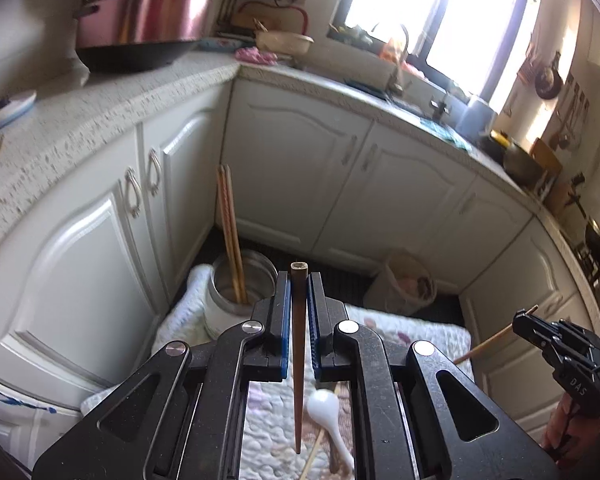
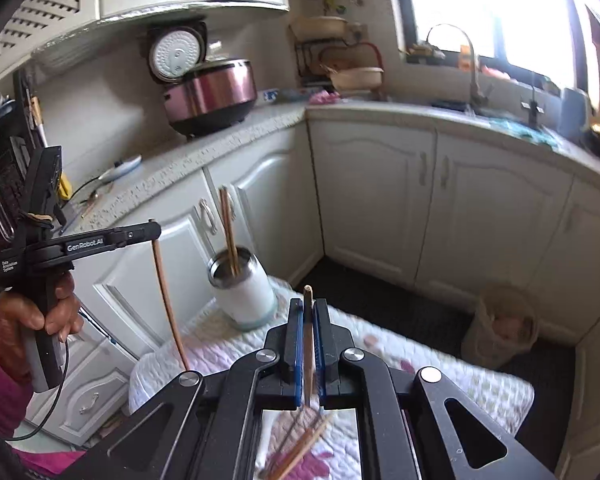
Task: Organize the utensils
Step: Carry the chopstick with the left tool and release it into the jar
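My left gripper is shut on a dark brown chopstick that hangs tip down; it also shows in the right wrist view, held by the left gripper. My right gripper is shut on a light wooden chopstick; in the left wrist view the right gripper and this chopstick sit at the right. A white steel-lined cup holds two chopsticks on a quilted mat. A white spoon and loose chopsticks lie on the mat.
White cabinet doors and a speckled countertop wrap around the corner. A pink rice cooker with its lid up stands on the counter. A bin with a bag stands on the dark floor beyond the mat.
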Motion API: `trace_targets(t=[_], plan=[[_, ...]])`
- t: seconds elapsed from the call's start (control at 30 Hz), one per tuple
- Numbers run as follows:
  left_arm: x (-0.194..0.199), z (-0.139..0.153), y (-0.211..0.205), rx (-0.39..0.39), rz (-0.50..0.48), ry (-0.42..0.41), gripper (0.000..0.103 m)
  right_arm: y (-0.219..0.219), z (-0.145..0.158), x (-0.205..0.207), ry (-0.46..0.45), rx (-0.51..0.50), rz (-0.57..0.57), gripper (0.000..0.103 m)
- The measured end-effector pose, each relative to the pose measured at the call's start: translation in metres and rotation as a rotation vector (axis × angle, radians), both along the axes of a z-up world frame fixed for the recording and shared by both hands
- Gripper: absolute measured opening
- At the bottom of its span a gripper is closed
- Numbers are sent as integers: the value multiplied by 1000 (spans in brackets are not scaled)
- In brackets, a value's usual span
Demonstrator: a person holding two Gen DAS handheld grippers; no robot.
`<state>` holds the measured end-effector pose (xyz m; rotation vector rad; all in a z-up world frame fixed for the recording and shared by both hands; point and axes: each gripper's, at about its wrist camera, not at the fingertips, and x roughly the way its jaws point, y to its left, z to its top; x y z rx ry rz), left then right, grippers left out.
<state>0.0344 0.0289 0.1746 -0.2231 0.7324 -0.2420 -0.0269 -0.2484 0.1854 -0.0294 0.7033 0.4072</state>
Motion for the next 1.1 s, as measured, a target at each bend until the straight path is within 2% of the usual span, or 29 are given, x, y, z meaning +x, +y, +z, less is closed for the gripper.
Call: trace_targets(t=[0.23, 0.5, 0.67, 0.8, 0.9, 1.1], plan=[[27, 27, 22, 22, 101, -68, 7, 42, 31, 32, -52, -14, 67, 4], [71, 58, 48, -6, 196, -134, 7, 86, 65, 77, -94, 22, 131, 4], [96, 60, 50, 41, 244, -173, 7, 114, 69, 103, -103, 35, 160, 4], [115, 41, 49, 56, 264, -153, 6, 136, 52, 126, -77, 26, 179, 4], [127, 19, 47, 92, 283, -131, 6, 147, 25, 145, -26, 20, 171, 4], [143, -23, 43, 96, 285, -54, 6, 150, -32, 177, 90, 22, 140, 4]])
